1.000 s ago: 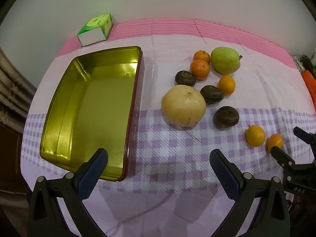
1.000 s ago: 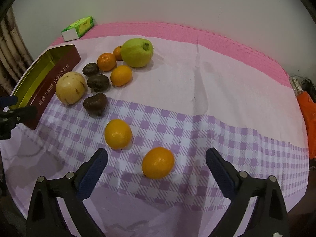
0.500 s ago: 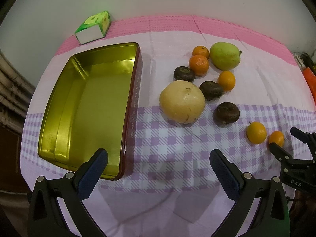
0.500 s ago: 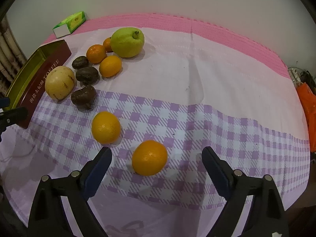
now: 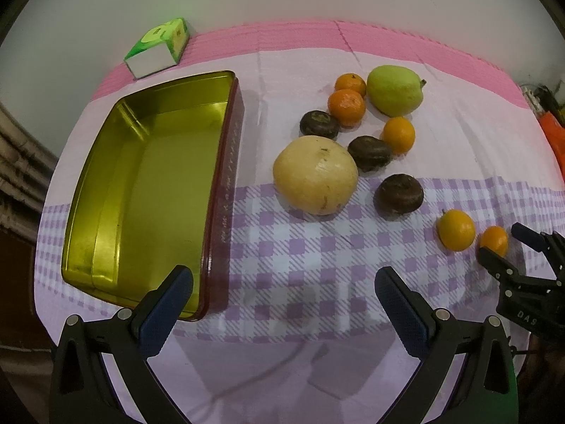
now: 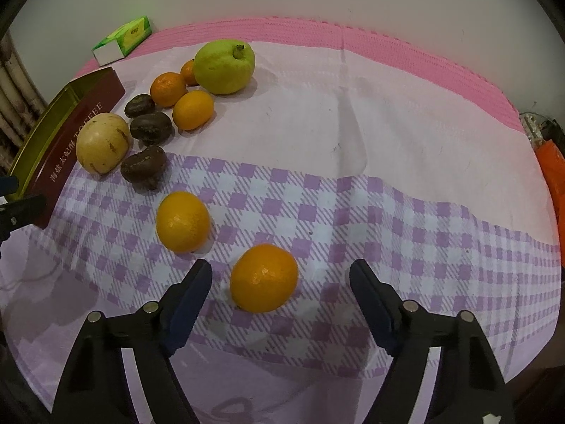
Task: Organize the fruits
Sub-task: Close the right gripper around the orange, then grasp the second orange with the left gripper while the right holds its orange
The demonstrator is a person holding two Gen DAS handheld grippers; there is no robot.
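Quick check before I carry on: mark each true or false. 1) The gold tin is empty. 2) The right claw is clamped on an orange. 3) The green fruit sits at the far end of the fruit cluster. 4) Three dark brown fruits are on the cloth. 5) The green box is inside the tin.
1) True: the gold tin holds no fruit.
2) False: the right claw is closing around the nearest orange, but its pads are not touching it yet.
3) True: the green fruit lies farthest back.
4) True: three dark brown fruits are there.
5) False: the green box lies on the cloth behind the tin.
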